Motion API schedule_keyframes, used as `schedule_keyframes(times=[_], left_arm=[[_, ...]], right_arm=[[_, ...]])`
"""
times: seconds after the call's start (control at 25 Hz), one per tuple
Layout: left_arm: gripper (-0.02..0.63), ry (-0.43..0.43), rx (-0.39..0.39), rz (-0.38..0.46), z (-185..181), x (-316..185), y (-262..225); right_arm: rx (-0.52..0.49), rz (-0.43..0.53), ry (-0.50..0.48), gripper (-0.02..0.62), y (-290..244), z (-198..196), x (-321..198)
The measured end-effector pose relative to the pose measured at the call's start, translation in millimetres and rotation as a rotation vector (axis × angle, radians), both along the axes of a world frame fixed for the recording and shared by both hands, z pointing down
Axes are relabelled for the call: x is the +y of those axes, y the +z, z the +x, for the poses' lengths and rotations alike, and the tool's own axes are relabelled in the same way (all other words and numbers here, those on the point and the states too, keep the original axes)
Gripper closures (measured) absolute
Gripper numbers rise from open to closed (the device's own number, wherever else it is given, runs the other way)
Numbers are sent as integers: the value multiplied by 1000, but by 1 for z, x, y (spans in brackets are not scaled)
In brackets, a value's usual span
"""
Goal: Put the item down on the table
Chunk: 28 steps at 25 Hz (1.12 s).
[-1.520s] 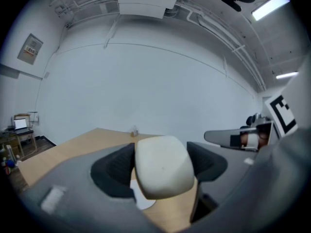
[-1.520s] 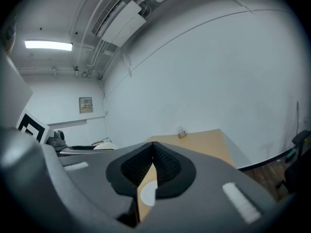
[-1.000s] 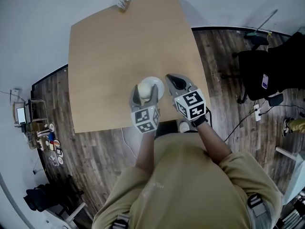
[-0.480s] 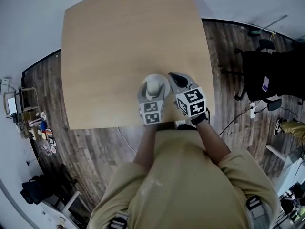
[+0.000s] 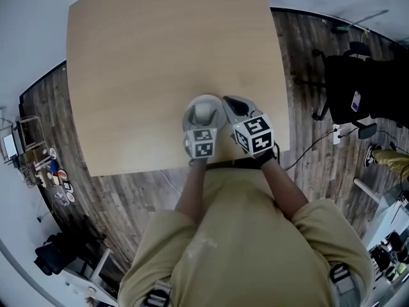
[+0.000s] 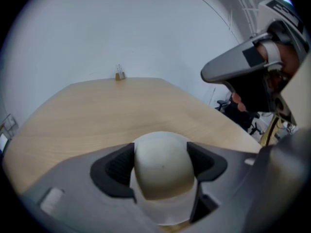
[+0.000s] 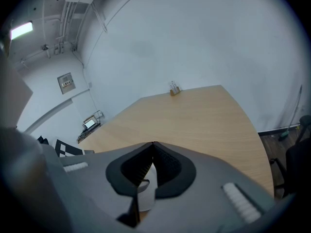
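Note:
The item [image 5: 204, 112] is a cream-white rounded thing, domed on top with a white lower part. My left gripper [image 5: 204, 115] is shut on it over the near middle of the light wooden table [image 5: 160, 56]. In the left gripper view the dome [image 6: 162, 164] fills the space between the two black pads. My right gripper [image 5: 234, 106] hovers just to the right of it, shut, with its tips meeting [image 7: 152, 144]. A white patch [image 7: 146, 193] shows through the gap below its pads. Whether the item touches the table is hidden.
A small holder [image 6: 119, 75] stands at the table's far edge. The table's near edge [image 5: 192, 165] lies just under my grippers. A black office chair [image 5: 358, 94] stands on the wood floor to the right, and a cluttered rack [image 5: 51, 171] to the left.
My left gripper has carried the item to the right, closing up beside the right gripper. The head view has shifted, so the table sits higher in frame.

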<state>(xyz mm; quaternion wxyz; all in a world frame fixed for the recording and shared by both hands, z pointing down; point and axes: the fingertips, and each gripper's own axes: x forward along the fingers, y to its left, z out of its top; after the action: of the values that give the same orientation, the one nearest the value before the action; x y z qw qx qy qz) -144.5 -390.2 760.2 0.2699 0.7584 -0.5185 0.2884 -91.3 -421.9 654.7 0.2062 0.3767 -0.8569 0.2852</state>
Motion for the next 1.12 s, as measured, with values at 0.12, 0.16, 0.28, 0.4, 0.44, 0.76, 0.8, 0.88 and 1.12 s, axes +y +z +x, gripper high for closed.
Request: schedule_keyframes(times=[0.12,0.16,0.28,0.4,0.44,0.76,0.8,0.88,1.12], left_arm=[[272,46,-26,-18,3,1,13],[272,54,-23,-21,4,0,15],[270,71,-28,-33,5,-1,19],[270,54,-37,-36,5,0,17],[272,46,-32,-31,5,1,14],[274,-37,77,144,-8,-32,-67],[284,-59,93,175,-12,-38,-82],[313,-100,121,237,-19,-45,-112],[419,-174,154,412,-30,-45,-203]], right_arm=[[-4,-24,12,588,7,2,-2],[-6,-31,15,588,8,2,-4],[-4,-40,27,588,10,6,-9],[-3,-37,36,588,7,13,-12],[-5,-36,39,588,5,15,-13],[-34,27,39,588,-22,18,-27],[-39,43,35,588,-29,17,-27],[-51,80,26,588,-45,16,-27],[-87,258,30,589,-112,14,-26]])
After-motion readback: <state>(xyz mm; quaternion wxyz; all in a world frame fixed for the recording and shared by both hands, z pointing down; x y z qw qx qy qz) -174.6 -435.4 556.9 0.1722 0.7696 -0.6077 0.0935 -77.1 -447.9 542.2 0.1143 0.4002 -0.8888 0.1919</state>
